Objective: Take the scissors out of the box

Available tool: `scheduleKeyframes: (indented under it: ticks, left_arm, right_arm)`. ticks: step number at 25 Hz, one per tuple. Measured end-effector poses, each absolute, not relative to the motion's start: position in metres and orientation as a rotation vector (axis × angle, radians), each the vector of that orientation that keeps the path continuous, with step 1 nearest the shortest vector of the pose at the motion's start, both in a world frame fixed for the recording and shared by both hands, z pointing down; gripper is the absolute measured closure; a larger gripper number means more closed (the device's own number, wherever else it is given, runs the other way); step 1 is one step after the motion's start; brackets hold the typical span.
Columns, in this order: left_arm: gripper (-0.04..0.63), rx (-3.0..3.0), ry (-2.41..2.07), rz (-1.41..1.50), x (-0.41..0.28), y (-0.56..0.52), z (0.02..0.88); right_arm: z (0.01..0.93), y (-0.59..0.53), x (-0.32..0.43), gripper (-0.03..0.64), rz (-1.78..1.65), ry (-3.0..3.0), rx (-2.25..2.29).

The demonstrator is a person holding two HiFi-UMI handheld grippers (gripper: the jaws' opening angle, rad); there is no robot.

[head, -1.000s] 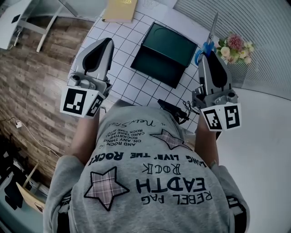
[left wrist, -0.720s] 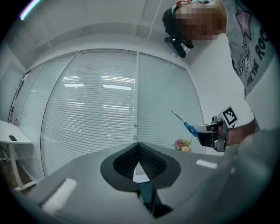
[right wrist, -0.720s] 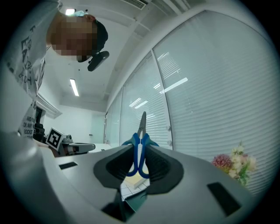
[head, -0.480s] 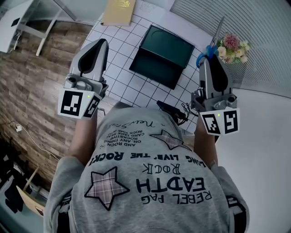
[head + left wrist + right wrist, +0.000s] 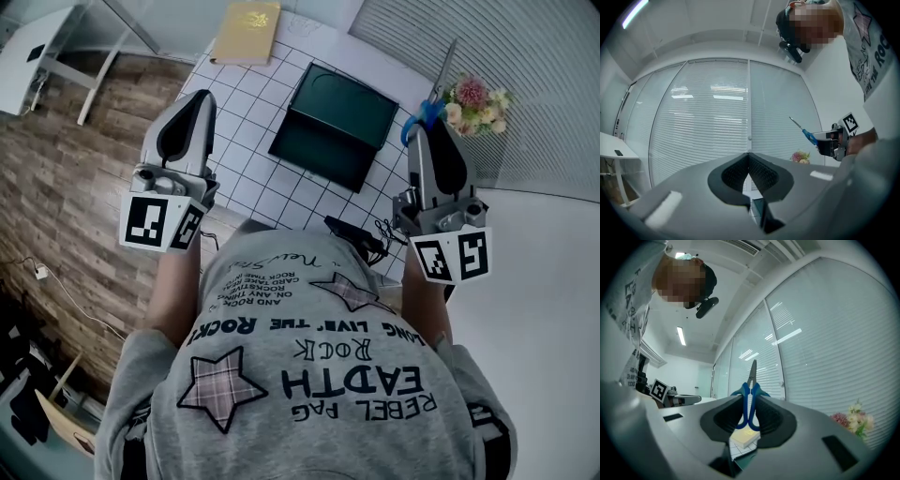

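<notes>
Nearest, grey sweatshirt [image 5: 309, 375] with plaid stars, printed "ROCK EARTH". Left gripper [image 5: 749, 157] clenched tip to tip, smooth grey shells. Right gripper [image 5: 750, 399] clamped on blue-handled scissors [image 5: 750, 386], steel blades upright, out of the box. Beyond, on white gridded table [image 5: 253, 141], dark green rectangular box [image 5: 342, 117] lying open; farther, tan book [image 5: 246, 19], pink flowers [image 5: 473, 98].

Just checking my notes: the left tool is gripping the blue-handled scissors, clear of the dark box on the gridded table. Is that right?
No, it is the right tool that grips the blue-handled scissors, as the right gripper view shows. They are clear of the dark box on the gridded table.
</notes>
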State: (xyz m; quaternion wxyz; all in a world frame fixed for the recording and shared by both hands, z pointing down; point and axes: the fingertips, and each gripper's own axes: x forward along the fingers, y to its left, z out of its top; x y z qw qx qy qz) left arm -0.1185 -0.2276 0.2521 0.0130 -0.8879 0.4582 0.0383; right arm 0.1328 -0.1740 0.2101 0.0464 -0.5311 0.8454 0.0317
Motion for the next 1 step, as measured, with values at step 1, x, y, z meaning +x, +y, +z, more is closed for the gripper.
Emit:
scheduleKeyframes:
  ticks: [1]
  left_arm:
    - [0.586, -2.768, 1.434, 0.119, -0.1195, -0.2264, 0.2533]
  right_arm:
    - [0.2107, -0.1733, 0.1323, 0.522, 0.093, 2.584, -1.619]
